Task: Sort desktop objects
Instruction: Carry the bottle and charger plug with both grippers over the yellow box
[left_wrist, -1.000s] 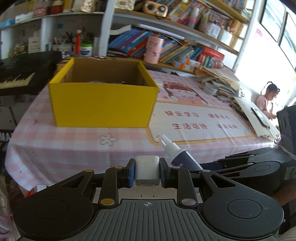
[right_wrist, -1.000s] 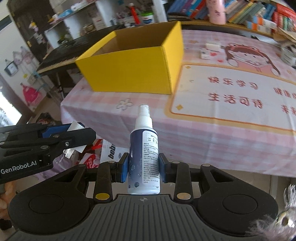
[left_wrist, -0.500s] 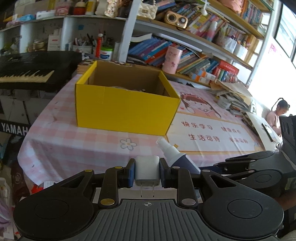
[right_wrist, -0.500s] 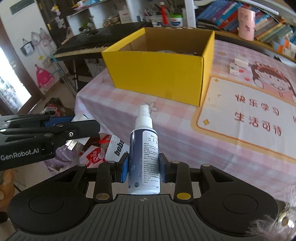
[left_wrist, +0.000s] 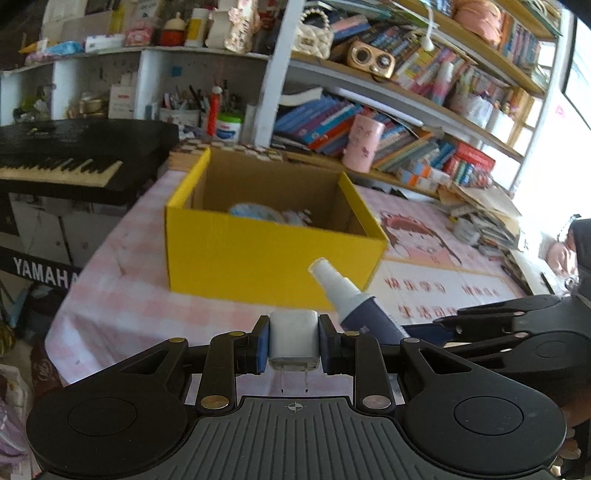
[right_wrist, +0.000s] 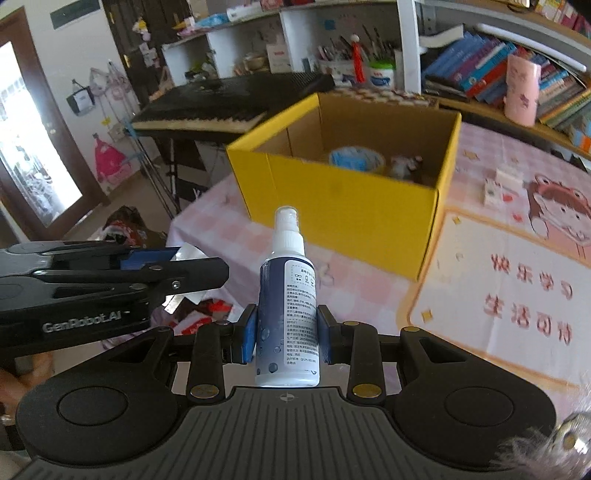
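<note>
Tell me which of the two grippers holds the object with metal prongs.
The left gripper: it clamps a white plug adapter whose two metal prongs point back toward the camera. The right gripper holds a spray bottle, upright, without prongs.

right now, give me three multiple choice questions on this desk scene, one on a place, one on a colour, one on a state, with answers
1. Where is the roll of tape?
A. inside the box
B. on the keyboard
C. in the left gripper

2. What colour is the outside of the box?
A. pink
B. yellow
C. black

3. What is the right gripper doing?
A. standing open and empty
B. clamping a white charger plug
C. clamping a spray bottle

Answers:
1. A: the blue roll of tape lies on the floor of the box, seen over its near wall.
2. B: the outer walls are bright yellow, while the inside is plain brown card.
3. C: the right gripper has its blue pads pressed on both sides of the spray bottle, which stands upright; the charger plug is in the left gripper.
</note>
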